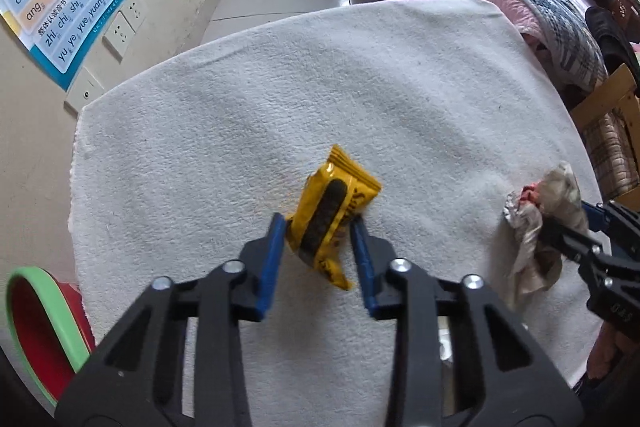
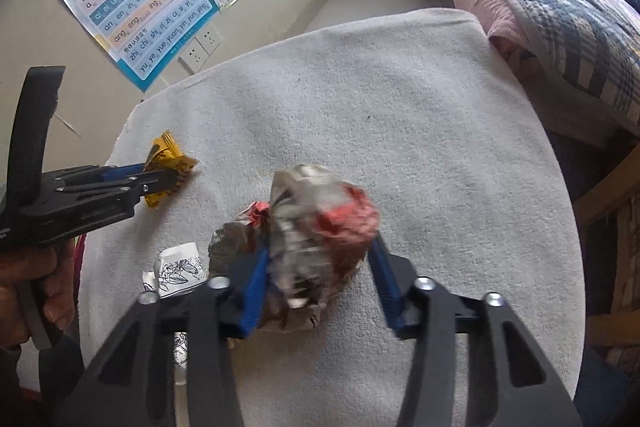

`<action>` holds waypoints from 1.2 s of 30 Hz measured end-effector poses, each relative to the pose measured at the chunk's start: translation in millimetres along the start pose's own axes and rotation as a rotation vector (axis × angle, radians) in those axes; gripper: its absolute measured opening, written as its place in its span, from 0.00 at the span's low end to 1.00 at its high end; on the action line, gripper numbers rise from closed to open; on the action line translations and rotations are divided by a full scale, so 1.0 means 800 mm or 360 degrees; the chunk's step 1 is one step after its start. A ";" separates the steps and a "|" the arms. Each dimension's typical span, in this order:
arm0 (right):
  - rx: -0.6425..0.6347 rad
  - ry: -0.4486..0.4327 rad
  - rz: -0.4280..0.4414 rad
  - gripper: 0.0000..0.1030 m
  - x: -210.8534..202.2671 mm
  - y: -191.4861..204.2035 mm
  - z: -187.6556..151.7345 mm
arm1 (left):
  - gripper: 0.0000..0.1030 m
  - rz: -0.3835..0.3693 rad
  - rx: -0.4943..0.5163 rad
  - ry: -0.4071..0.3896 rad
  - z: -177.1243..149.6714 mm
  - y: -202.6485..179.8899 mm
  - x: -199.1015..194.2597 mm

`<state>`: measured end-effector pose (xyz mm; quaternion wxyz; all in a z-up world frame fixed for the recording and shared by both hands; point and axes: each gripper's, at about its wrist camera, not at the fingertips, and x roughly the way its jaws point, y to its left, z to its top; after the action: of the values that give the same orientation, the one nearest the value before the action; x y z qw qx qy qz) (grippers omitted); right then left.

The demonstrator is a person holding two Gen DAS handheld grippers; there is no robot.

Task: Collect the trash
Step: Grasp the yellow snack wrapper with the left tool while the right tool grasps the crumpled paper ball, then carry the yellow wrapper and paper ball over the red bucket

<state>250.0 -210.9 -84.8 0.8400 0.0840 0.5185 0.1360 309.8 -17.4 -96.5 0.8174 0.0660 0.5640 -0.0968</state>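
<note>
Two grabs at once on the desk (image 1: 280, 87)

The thin wrapper (image 1: 334, 211) could slip out (shiny, only its lower part pinched between the left fingers (image 1: 318, 227)). The crumpled ball (image 2: 316, 227) sat between the right fingers (image 2: 316, 251), squeezed and maybe ready to pop loose.

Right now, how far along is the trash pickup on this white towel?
Nothing looks binned yet. In hand: the left tongs pinch the yellow wrapper, and the right tongs are around the crumpled foil bag, with the left blue pad pressing it. Left: the small printed paper scrap lies on the towel, and both pieces need carrying away, perhaps to the red basin.
</note>
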 end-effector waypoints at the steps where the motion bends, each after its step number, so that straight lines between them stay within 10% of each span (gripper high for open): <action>1: -0.0003 -0.0005 0.0003 0.38 -0.001 0.000 0.000 | 0.23 0.0003 0.0000 -0.0002 0.000 -0.001 -0.001; 36: -0.0290 -0.0212 -0.0218 0.36 -0.104 0.046 -0.038 | 0.22 -0.0046 -0.0331 -0.0338 -0.141 0.003 -0.162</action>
<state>182.5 -202.1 -17.6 0.8840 -0.0194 0.4516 0.1191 163.0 20.6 -15.2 0.8735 -0.0376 0.4822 -0.0560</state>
